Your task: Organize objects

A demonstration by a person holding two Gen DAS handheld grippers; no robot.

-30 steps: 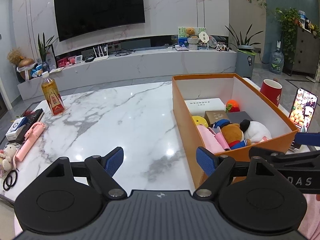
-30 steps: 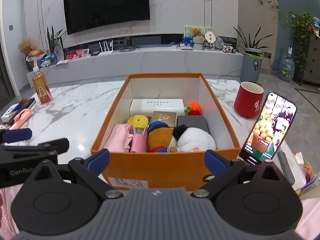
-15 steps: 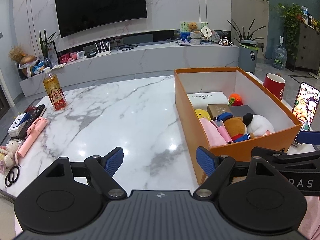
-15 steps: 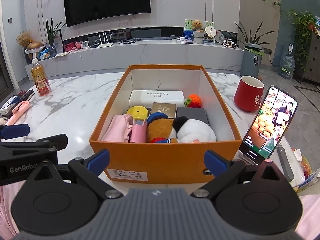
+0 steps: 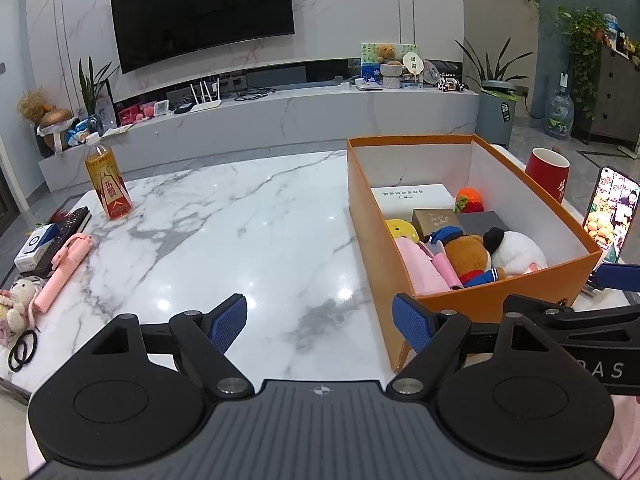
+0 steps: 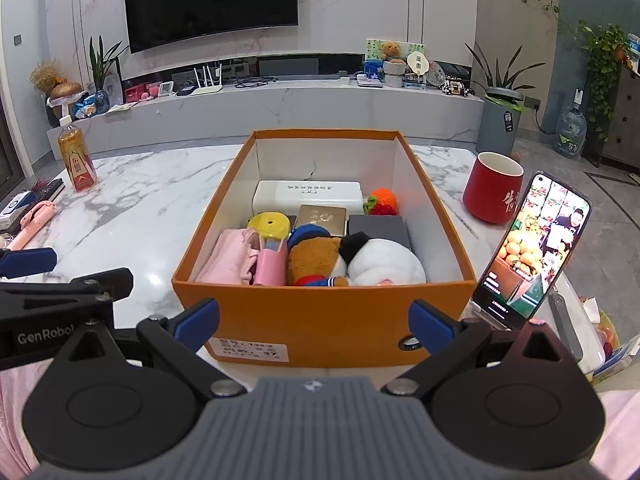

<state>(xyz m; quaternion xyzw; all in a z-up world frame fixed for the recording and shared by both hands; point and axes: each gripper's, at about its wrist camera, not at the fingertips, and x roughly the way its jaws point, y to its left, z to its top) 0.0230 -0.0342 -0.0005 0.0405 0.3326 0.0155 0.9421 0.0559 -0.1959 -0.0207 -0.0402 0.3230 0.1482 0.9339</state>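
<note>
- Your left gripper hangs over bare marble, its jaws apart and holding nothing; the right-hand blue pad sits just beside the near left corner of the orange box.
- Your right gripper faces the box's near wall head-on, jaws apart and empty, one pad toward each near corner.
- The box stands open on the bench, holding a white case, a stuffed bear, a white plush and pink cloth.
- To your left, the marble lies open as far as the bottle and pink stick near the bench's left edge.
- To your right, the phone leans just beside the box, with the red cup behind it.
</note>
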